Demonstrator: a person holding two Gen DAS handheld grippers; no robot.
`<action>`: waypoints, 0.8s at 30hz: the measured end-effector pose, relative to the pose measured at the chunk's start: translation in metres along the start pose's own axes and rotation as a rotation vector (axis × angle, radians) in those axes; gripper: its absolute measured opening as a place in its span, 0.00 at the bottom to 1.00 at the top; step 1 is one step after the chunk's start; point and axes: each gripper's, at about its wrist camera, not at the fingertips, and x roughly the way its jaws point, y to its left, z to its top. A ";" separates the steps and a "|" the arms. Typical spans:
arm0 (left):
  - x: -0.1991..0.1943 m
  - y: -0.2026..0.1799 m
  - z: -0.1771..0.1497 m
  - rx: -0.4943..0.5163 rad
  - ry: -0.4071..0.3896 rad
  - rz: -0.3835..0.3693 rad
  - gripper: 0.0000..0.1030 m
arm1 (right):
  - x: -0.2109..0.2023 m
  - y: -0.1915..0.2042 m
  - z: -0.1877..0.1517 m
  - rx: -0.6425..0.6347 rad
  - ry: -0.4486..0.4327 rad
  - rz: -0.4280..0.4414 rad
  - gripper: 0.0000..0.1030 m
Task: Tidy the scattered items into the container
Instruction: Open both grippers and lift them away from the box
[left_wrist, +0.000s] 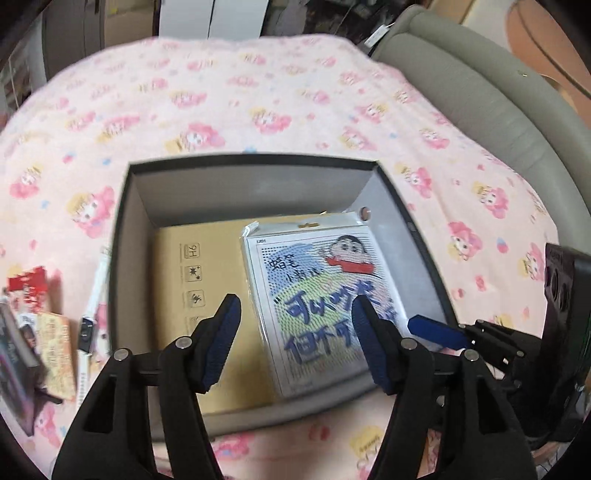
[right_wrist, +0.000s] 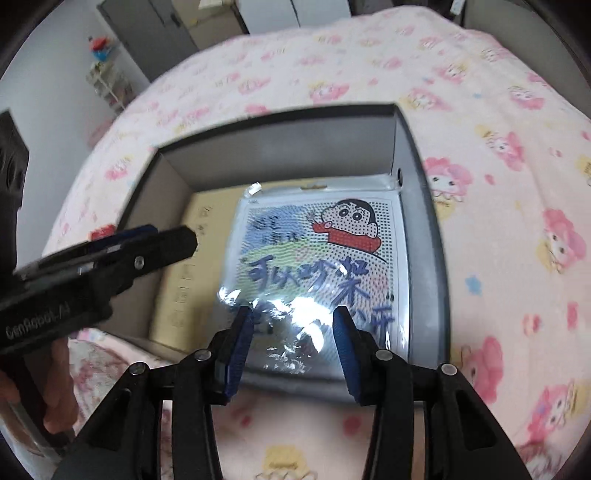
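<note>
Grippers over a dark box (left_wrist: 122, 236) on the pink cartoon-print blanket (left_wrist: 258, 92), both with nothing between their fingers.

The left gripper (left_wrist: 295, 317) hangs above the box's near edge with its blue-padded fingers spread wide; the right gripper (right_wrist: 291, 332) sits over the near right corner, its fingers also parted and clear of the contents. Inside the box, a plastic-wrapped cartoon picture pack (right_wrist: 317, 258) lies flat against the right wall, resting on a tan cardboard package (left_wrist: 173, 280) that covers the floor. Outside the box, just beside its left wall, a white smartwatch (left_wrist: 90, 310) lies on the blanket, with a red packet (left_wrist: 27, 284) and an orange card (left_wrist: 55, 347) further left.
</note>
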 end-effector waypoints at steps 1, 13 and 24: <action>-0.009 -0.003 -0.004 0.010 -0.011 0.000 0.62 | -0.011 0.002 -0.004 0.004 -0.021 0.005 0.39; -0.093 -0.004 -0.040 0.074 -0.107 -0.010 0.66 | -0.045 0.075 -0.027 -0.047 -0.182 -0.052 0.51; -0.106 0.010 -0.061 0.036 -0.126 0.001 0.67 | -0.044 0.096 -0.052 -0.013 -0.154 -0.010 0.56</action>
